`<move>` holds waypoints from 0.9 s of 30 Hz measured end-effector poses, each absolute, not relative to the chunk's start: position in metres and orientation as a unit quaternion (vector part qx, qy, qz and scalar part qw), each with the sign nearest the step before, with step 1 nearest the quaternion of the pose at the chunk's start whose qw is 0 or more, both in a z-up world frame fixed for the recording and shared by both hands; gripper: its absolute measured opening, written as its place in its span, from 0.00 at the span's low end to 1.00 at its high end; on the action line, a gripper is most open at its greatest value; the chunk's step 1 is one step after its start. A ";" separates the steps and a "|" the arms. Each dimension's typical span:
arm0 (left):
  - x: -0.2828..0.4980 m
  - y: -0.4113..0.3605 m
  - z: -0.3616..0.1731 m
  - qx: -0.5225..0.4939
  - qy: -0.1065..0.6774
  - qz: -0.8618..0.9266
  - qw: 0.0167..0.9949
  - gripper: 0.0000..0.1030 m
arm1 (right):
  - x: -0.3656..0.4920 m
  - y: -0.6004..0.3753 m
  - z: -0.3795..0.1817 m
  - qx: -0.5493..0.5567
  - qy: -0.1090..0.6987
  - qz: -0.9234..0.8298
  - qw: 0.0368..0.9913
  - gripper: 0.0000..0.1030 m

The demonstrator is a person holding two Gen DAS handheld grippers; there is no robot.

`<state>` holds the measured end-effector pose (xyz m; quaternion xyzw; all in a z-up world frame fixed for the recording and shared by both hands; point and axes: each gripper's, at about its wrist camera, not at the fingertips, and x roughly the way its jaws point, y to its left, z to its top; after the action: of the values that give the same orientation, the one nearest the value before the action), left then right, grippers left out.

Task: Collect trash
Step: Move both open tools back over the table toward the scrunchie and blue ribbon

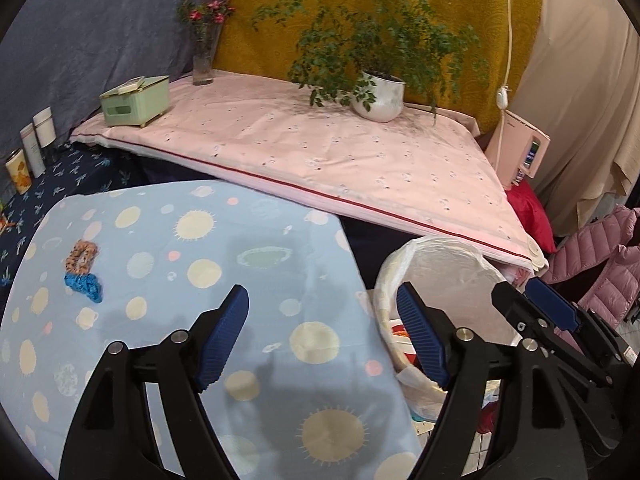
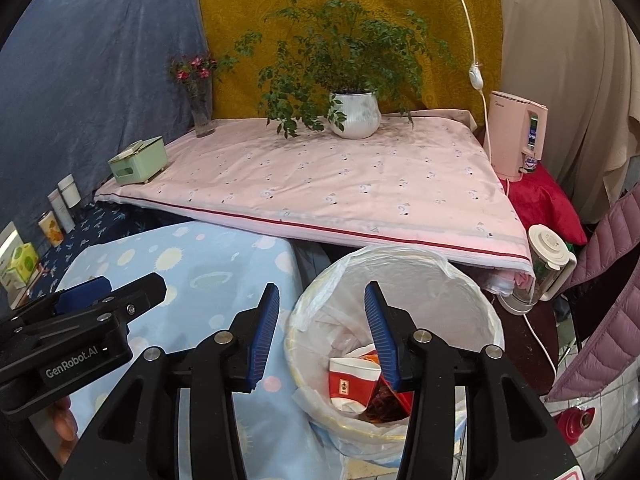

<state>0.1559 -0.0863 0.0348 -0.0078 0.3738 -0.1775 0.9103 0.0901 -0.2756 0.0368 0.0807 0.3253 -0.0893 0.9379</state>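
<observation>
A white bin lined with a clear bag (image 2: 472, 300) stands beside the blue planet-print table (image 2: 208, 264). Inside it lie a red-and-white paper cup (image 2: 352, 380) and a dark snack wrapper (image 2: 386, 402). My right gripper (image 2: 322, 328) is open and empty, held over the bin's near left rim. My left gripper (image 1: 322, 334) is open and empty over the table's right edge, with the bin (image 1: 440, 264) just to its right. The right gripper (image 1: 532, 312) shows at the right of the left wrist view. Two scrunchies, one tan (image 1: 82, 256) and one blue (image 1: 86, 286), lie on the table (image 1: 240, 248) at the left.
A raised pink-covered surface (image 2: 320, 184) behind holds a potted plant (image 2: 354, 114), a flower vase (image 2: 202, 118) and a green box (image 2: 138, 166). A pink appliance (image 2: 516, 136), a blender jug (image 2: 544, 272) and a pink jacket (image 2: 600, 300) stand at the right. Several containers (image 1: 30, 148) line the left.
</observation>
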 end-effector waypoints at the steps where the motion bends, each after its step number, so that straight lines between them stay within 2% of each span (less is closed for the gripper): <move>1: 0.158 -0.080 0.033 -0.012 0.376 -0.173 0.910 0.71 | 0.091 -0.272 0.036 0.079 0.327 -0.087 0.938 0.43; 27: 0.193 0.055 -0.006 -0.059 0.407 -0.073 0.909 0.72 | 0.131 -0.135 0.013 0.029 0.363 0.010 0.931 0.43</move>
<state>0.1930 0.0552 -0.0061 -0.0592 0.4067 -0.0732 0.9087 0.1312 -0.1353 0.0127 0.0293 0.3632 0.0099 0.9312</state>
